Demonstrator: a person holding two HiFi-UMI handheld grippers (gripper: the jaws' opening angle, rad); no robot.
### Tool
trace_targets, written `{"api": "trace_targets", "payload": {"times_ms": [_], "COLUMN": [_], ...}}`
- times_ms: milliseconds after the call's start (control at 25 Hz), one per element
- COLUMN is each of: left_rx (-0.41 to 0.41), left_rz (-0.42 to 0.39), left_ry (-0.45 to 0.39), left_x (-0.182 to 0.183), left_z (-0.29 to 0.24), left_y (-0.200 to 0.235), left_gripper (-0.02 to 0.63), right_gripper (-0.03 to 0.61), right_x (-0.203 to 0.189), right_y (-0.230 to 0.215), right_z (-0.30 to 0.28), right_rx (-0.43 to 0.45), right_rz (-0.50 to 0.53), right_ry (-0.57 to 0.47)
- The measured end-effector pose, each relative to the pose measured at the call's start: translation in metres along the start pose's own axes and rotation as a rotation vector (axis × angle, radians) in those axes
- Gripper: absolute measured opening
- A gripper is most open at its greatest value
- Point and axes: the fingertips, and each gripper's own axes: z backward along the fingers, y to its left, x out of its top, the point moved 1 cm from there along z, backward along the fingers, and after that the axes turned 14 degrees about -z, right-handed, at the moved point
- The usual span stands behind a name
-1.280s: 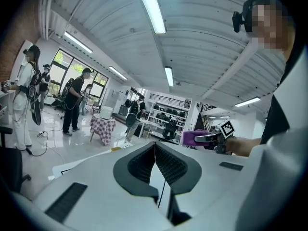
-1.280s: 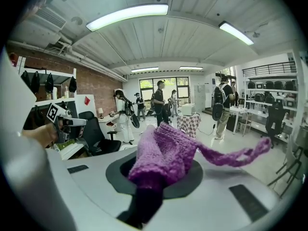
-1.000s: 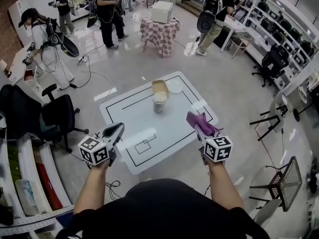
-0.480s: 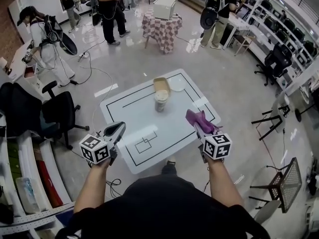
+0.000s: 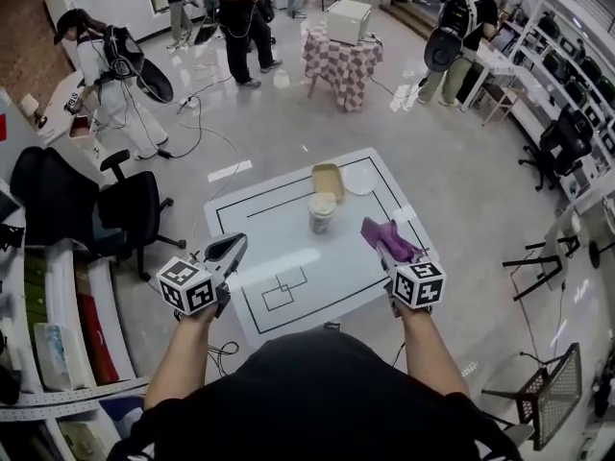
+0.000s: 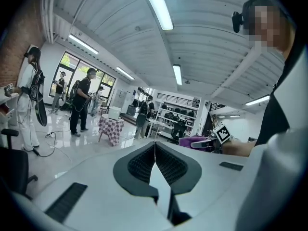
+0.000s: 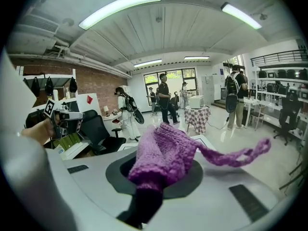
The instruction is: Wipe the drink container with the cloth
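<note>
Left margin: black office chair [image 5: 130, 209] on the floor, well apart from the work.

Left of centre: left gripper [image 5: 234, 246] just over the near-left edge of the white table [image 5: 288, 248]; jaws pressed together with nothing between them, as plain in the left gripper view; not yet engaged with anything.

Centre: drink container [image 5: 323, 211], a pale cup with a lighter top, upright toward the far side of the table; touched by neither tool; just behind it a tan tray [image 5: 329, 179]; beside that, to the right, a white round plate [image 5: 361, 179].

Right of centre: right gripper [image 5: 382, 248] over the table's right part, jaws pinching a purple knitted cloth [image 5: 378, 229]; in the right gripper view, bunched cloth filling the gap between the jaws, one thin loop trailing off to the right.

Change over the last second: table and drink container drawn nearer in the head view; both grippers carried forward over the tabletop; gap between cloth and drink container narrowed, the two still apart; both grips unchanged.

Reading for the task: approach phase, no wiping begun; cloth already secured; remaining work probably a steadying hold by the left gripper, with jaws spread first, then cloth laid against the container's wall.

Risk: a tall, light drink container liable to tip if pressed while unsteadied.
</note>
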Motion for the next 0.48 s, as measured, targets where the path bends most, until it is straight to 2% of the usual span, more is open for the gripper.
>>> {"api": "trace_targets", "payload": {"times_ms": [480], "left_rx": [0.129], "left_rz": [0.043], "left_ry": [0.047], "left_x": [0.001], "left_z": [-0.082], "left_y": [0.025], "left_gripper": [0.021], "right_gripper": [0.078], "right_x": [0.050], "right_y": [-0.077], "right_z": [-0.089], "right_rx": [0.126], "right_rz": [0.011], "right_ry": [0.082]}}
